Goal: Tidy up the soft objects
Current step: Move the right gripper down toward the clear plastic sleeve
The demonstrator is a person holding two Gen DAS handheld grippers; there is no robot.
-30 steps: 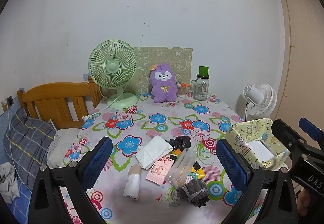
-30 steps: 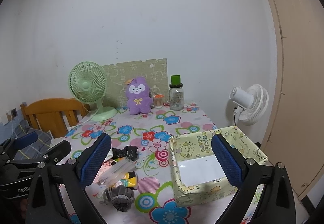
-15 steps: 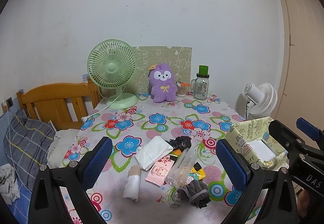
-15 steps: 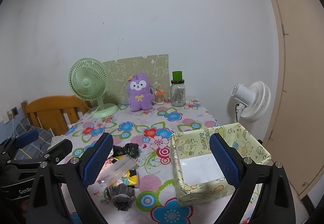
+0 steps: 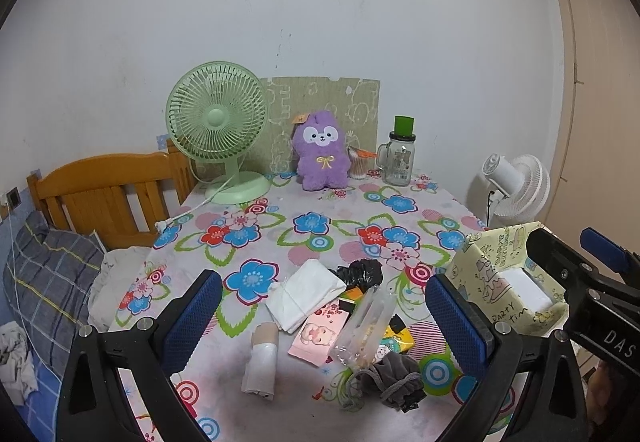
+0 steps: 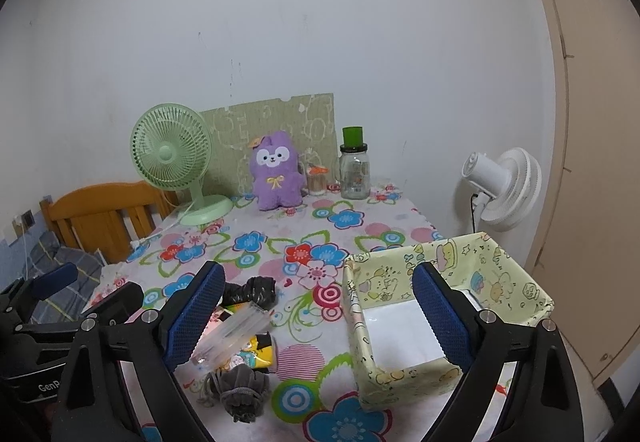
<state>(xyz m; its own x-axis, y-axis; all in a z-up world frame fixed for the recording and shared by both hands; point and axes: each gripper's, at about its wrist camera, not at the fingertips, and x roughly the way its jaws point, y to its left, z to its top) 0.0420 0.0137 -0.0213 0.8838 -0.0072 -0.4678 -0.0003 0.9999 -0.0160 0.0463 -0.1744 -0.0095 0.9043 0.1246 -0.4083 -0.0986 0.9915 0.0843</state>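
Task not yet begun, as I judge it. Left claw (image 5: 322,316) and right claw (image 6: 318,312) both spread, empty. Soft items, e.g. grey pouch (image 6: 240,394), on worktop (image 6: 280,230); box (image 6: 400,374) holds none.

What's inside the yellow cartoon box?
The yellow cartoon box shows only a plain white bottom. The right tongs' blue pad covers part of it, so that bit is hidden.

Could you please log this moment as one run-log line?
left gripper: open, empty | right gripper: open, empty | yellow cartoon-print box: empty | grey drawstring pouch: on table
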